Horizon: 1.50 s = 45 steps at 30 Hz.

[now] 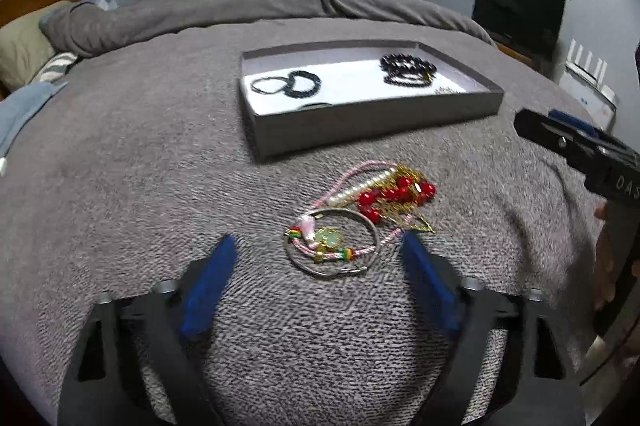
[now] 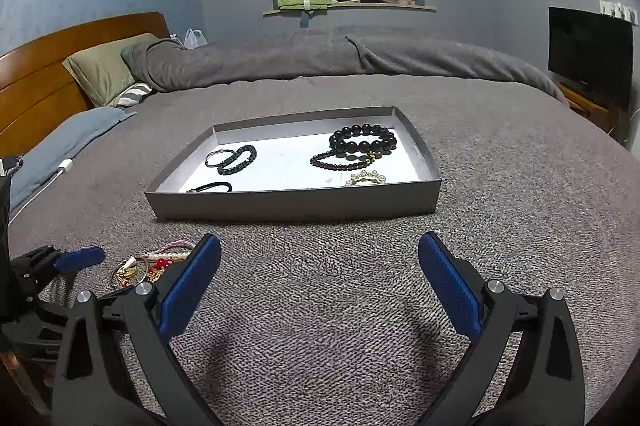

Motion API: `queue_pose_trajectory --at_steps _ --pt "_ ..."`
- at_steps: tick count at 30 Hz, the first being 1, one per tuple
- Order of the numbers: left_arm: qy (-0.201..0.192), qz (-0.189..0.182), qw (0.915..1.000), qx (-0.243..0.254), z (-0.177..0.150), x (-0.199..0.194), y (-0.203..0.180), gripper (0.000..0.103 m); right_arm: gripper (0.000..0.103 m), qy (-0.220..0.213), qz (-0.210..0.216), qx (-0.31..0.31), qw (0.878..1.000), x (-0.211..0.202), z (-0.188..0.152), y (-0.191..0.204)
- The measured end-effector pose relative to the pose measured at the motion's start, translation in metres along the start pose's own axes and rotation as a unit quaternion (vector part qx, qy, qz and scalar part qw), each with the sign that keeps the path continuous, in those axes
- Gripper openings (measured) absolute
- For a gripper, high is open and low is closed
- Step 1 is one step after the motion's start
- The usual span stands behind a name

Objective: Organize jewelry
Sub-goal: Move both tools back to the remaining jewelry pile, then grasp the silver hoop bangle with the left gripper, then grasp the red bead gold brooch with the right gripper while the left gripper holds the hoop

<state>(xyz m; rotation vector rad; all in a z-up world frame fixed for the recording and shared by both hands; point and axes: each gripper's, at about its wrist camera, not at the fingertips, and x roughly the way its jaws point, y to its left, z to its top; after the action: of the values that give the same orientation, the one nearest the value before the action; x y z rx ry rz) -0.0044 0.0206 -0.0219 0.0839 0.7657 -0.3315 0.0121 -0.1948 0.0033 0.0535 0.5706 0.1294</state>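
Note:
A loose pile of jewelry lies on the grey bedspread: a silver bangle around a pink cord with a green charm, a pearl strand and red beads. My left gripper is open, its blue fingers on either side of the bangle, just short of it. A grey tray beyond holds black bead bracelets and dark rings. My right gripper is open and empty in front of the tray; the pile sits to its left.
A rolled grey duvet and pillows lie at the far side of the bed. A wooden headboard is at left, a dark TV at right. A window ledge holds clothes.

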Motion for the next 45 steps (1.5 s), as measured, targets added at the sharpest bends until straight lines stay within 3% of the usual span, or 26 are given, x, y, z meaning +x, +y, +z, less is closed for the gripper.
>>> queue_pose_trajectory --at_steps 11,24,26,31,39,42,45 --pt "0.006 -0.029 0.9995 -0.001 0.003 0.007 0.000 0.052 0.097 0.004 0.015 -0.018 1.000 -0.001 -0.002 0.009" --pt "-0.028 -0.020 0.9994 -0.004 0.008 -0.017 0.002 0.052 0.096 0.023 0.050 -0.046 0.997 0.007 -0.006 0.028" --pt "-0.039 -0.005 0.9992 -0.008 0.010 -0.022 0.007 0.052 0.090 0.031 0.064 -0.053 0.996 0.011 -0.007 0.038" --pt "-0.033 0.019 0.9991 -0.021 0.011 -0.021 0.022 0.052 0.062 0.052 0.076 -0.100 0.991 0.023 -0.013 0.068" --pt "-0.032 0.020 0.9988 -0.032 0.009 -0.025 0.038 0.052 0.027 0.077 0.093 -0.125 0.985 0.036 -0.016 0.095" --pt "-0.030 0.019 0.9988 -0.035 0.007 -0.026 0.042 0.052 0.021 0.090 0.084 -0.143 0.982 0.041 -0.020 0.104" --pt "-0.029 0.018 0.9988 -0.036 0.006 -0.027 0.044 0.052 0.007 0.104 0.087 -0.143 0.980 0.046 -0.021 0.103"
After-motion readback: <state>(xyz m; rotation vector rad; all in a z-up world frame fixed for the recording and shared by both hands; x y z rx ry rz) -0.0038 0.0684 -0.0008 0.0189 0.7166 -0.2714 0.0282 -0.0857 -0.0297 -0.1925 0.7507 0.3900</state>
